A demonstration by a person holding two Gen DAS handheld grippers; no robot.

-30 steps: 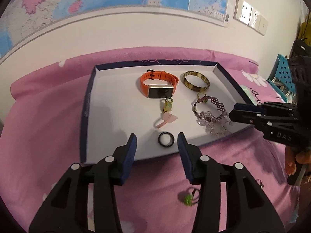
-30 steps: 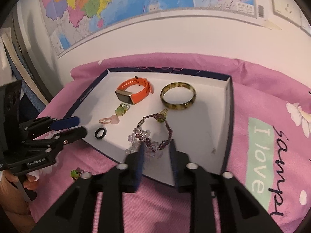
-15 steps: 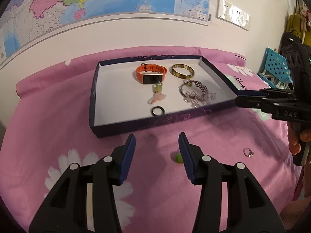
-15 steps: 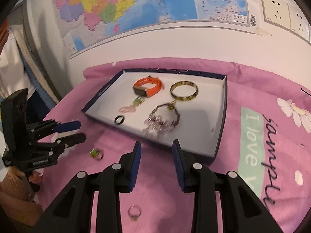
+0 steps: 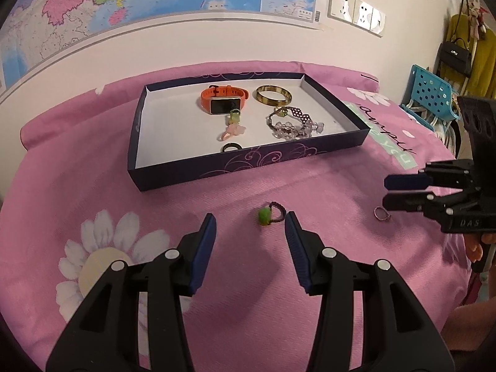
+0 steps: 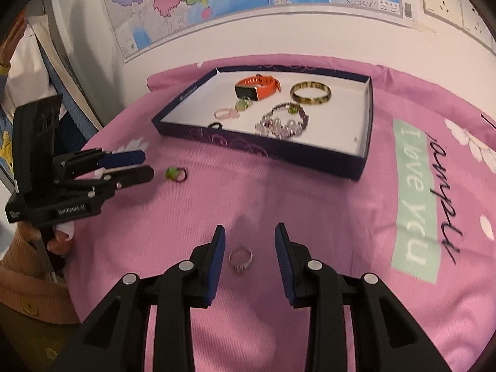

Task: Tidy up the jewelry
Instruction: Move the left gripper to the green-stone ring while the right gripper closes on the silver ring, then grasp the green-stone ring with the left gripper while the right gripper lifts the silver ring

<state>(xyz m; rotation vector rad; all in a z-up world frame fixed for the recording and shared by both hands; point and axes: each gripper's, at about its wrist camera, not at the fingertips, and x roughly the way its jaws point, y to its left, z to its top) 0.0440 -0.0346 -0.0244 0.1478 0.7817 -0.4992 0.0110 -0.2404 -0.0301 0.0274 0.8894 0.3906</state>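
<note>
Between our right gripper's [image 6: 249,243] spread fingers a silver ring [image 6: 240,258] lies flat on the pink cloth, near the box [image 6: 310,152]; our left gripper [image 5: 250,228], also spread, faces a green ring [image 5: 269,214].

We count one box [image 5: 198,172] on one pink cloth [image 5: 93,192]. Inside it we see one orange watch [image 5: 223,99], one bangle [image 5: 273,95], one beaded bracelet [image 5: 294,122] and three rings: one green [image 5: 234,117], one pink [image 5: 231,131], one black [image 5: 232,147]. Outside it we count two more rings, one green-stoned [image 5: 271,214] and one silver [image 6: 241,257]. We see two grippers [image 5: 250,228] [image 6: 250,243].
</note>
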